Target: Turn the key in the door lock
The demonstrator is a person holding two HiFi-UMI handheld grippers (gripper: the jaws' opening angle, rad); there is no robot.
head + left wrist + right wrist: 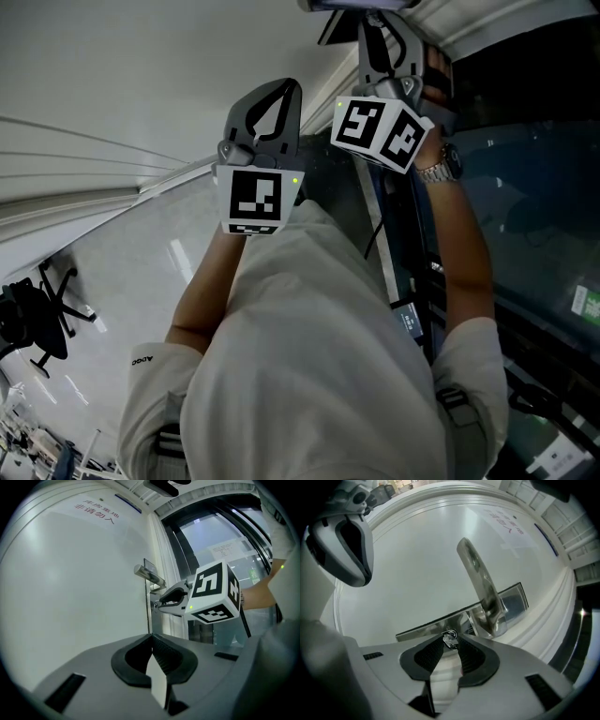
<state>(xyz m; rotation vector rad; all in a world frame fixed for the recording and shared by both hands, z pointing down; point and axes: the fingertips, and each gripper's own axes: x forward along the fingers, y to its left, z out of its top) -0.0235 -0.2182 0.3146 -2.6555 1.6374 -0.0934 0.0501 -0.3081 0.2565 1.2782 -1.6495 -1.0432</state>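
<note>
The small silver key (pixel 450 639) sits in the lock of a steel plate (pixel 426 626) on the white door (pixel 412 559). A lever handle (pixel 480 583) sticks out of the plate just right of the key. My right gripper (pixel 451 641) points level at the lock, its two pad tips closed on the key's head. In the left gripper view the right gripper (pixel 161 603) reaches the door edge below the handle (pixel 149 576). My left gripper (pixel 152 641) is shut and holds nothing; it hangs left of the right one (pixel 281 89), away from the door.
Red lettering (pixel 96 512) is printed high on the door. A dark-framed glass panel (pixel 220 550) stands right of the door. An office chair (pixel 42 314) shows at the lower left of the head view. A wristwatch (pixel 441 169) is on the right wrist.
</note>
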